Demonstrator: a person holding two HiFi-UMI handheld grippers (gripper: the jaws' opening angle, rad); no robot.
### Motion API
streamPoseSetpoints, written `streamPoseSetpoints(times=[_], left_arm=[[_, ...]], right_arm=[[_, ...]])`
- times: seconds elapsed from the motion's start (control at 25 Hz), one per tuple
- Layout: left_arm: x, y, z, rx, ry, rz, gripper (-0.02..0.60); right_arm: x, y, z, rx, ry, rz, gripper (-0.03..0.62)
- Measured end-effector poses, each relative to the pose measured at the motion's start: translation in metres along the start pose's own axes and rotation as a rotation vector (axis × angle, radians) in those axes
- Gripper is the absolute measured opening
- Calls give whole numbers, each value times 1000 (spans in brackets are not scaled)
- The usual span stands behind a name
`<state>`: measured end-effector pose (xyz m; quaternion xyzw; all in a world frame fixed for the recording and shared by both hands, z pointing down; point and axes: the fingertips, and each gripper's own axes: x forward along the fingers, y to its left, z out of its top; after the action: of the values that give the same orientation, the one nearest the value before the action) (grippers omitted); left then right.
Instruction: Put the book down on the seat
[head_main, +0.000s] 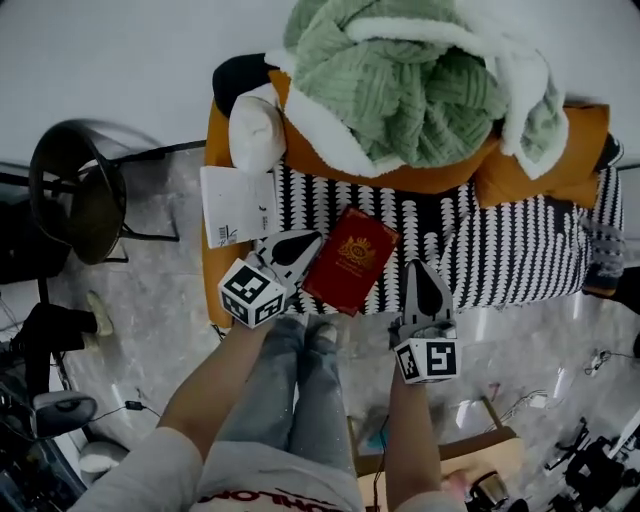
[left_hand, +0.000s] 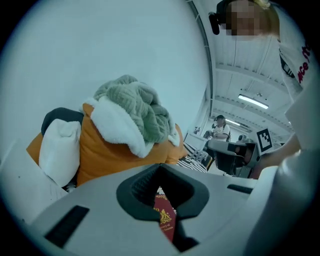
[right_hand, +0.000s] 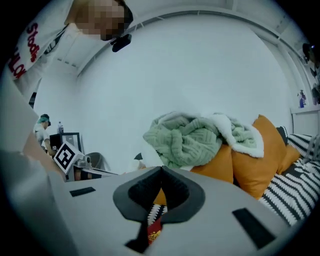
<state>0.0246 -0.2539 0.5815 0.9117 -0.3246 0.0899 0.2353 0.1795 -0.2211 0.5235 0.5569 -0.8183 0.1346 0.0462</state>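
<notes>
On the sofa's black-and-white patterned seat (head_main: 520, 260) a red book (head_main: 351, 260) with a gold emblem lies flat, cover up, near the front edge. Seen from the head view, the left tongs (head_main: 297, 245) point toward the book's upper left side and the right tongs (head_main: 420, 272) sit just off its right side. Each pair of tongs is closed, tips pressed together, with nothing gripped. In each gripper view a sliver of the book shows beyond the closed tips. To the left of the book a white printed sheet (head_main: 238, 205) rests on the seat. Behind it are orange cushions (head_main: 400, 178), a white pillow (head_main: 256, 130) and a heaped green blanket (head_main: 420, 80) with a white fleece lining.
</notes>
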Motion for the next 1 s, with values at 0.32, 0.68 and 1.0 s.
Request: streamPoseSetpoints(times=[0.32, 0.68, 1.0], left_arm=[[-56, -39, 62, 25, -53, 0, 15], [-121, -94, 141, 132, -135, -36, 15], [-183, -117, 167, 175, -201, -8, 15]], right_arm=[[-43, 40, 75, -35, -19, 1, 26], [-100, 73, 160, -52, -83, -24, 26], [-141, 118, 184, -91, -88, 23, 26]])
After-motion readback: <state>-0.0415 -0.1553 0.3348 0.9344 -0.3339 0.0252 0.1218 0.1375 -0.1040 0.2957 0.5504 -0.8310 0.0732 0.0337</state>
